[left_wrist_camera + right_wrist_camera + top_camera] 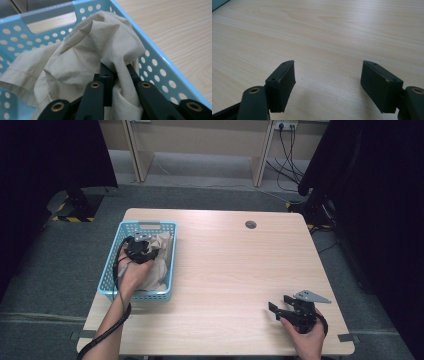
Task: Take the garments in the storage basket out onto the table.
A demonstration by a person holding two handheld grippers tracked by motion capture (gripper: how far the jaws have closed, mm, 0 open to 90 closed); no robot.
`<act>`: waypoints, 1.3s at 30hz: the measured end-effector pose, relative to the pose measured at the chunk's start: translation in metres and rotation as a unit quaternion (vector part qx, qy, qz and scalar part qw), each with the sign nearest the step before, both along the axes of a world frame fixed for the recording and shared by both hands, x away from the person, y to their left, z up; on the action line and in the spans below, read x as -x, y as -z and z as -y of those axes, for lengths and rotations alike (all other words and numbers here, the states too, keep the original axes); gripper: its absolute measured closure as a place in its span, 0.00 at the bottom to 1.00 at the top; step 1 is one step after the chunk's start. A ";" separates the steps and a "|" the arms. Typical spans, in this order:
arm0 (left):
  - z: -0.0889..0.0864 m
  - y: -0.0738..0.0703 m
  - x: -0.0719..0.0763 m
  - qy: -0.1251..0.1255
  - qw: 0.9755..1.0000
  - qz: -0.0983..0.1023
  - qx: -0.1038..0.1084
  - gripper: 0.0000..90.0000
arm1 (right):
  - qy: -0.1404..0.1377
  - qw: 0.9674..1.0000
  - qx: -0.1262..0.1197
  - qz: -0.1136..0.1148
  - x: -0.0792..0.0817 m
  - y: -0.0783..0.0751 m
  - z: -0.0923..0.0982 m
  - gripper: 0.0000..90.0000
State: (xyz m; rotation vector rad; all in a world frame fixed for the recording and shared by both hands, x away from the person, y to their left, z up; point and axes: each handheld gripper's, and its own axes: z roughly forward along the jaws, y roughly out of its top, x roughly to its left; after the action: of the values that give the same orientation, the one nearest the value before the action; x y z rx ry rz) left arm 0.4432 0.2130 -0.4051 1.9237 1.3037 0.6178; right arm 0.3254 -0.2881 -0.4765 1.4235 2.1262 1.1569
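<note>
A crumpled beige cloth (pixel 161 262) (pixel 82 57) lies in a light blue perforated basket (pixel 108 270) (pixel 160 72) at the table's left side. My left gripper (pixel 145 247) (pixel 118 75) reaches down into the basket, shut on a fold of the cloth near the basket's right wall; the fold bunches between the two black jaws. At the table's front right, my right gripper (pixel 280 304) (pixel 328 82) is held low over bare wood. It is open, with nothing between its pads (pixel 283 82).
The light wooden table (pixel 230 265) has a round cable hole (pixel 250 224) near its far edge. Dark curtains hang at both sides, and cables (pixel 287 155) trail on the grey floor beyond. The basket sits close to the table's left edge.
</note>
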 end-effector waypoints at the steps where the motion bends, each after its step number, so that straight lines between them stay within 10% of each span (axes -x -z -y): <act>1: -0.001 -0.002 0.002 0.003 1.000 0.003 0.006 0.93 | 0.000 1.000 0.000 0.000 0.000 0.000 0.000 0.32; 15: -0.007 -0.021 0.016 -0.008 0.996 0.079 0.046 0.98 | 0.002 1.000 0.000 -0.001 0.000 0.000 0.000 0.32; 39: -0.014 -0.055 0.033 -0.025 0.979 0.190 0.071 0.98 | 0.002 1.000 0.003 0.000 0.000 0.000 0.000 0.32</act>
State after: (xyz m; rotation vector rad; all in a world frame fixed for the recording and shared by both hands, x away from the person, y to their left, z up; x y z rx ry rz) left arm 0.4104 0.2272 -0.3501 1.5674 1.1199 0.8466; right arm 0.3253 -0.2877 -0.4764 1.4248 2.1230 1.1493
